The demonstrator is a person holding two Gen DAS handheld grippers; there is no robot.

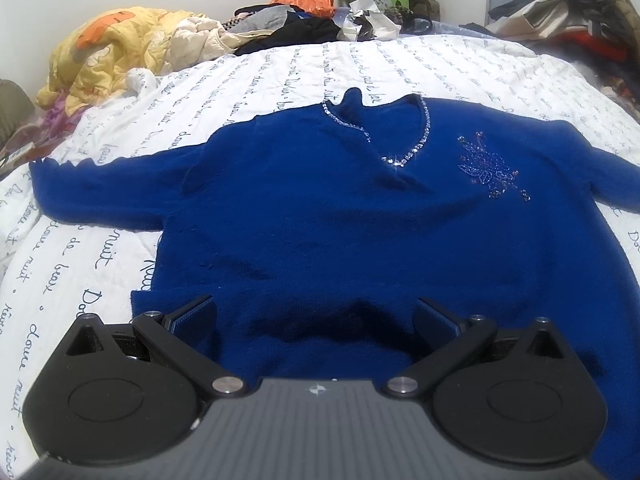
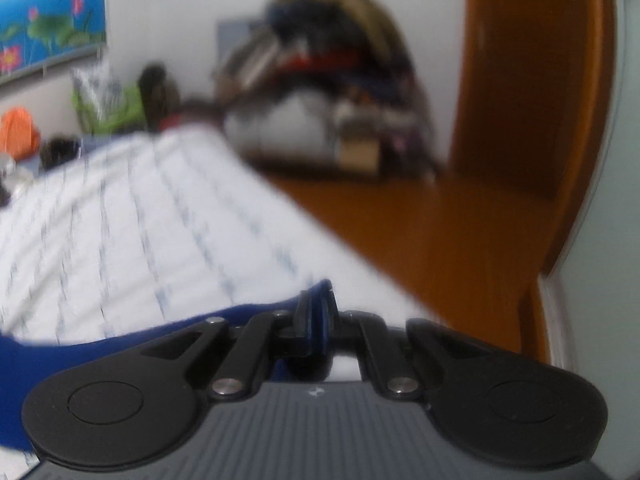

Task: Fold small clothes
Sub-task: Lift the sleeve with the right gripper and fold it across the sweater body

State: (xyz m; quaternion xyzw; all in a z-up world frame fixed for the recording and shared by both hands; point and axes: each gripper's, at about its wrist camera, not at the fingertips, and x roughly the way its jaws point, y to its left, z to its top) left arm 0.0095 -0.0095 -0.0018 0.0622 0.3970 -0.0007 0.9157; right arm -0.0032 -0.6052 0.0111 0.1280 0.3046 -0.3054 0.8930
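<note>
Right gripper [image 2: 316, 312] fingers pinched a blue sweater [image 1: 340, 220] edge, likely for folding; left gripper [image 1: 316, 316] fingers spread above the hem, sweater flat on the bed [image 1: 280, 68].

I see a bed [image 1: 280, 80] under a white script-printed cover, clothes heaped along its far edge by white walls [image 2: 180, 12]. To the right lie an orange-brown wooden floor [image 2: 420, 232] and door [image 2: 520, 80].
</note>
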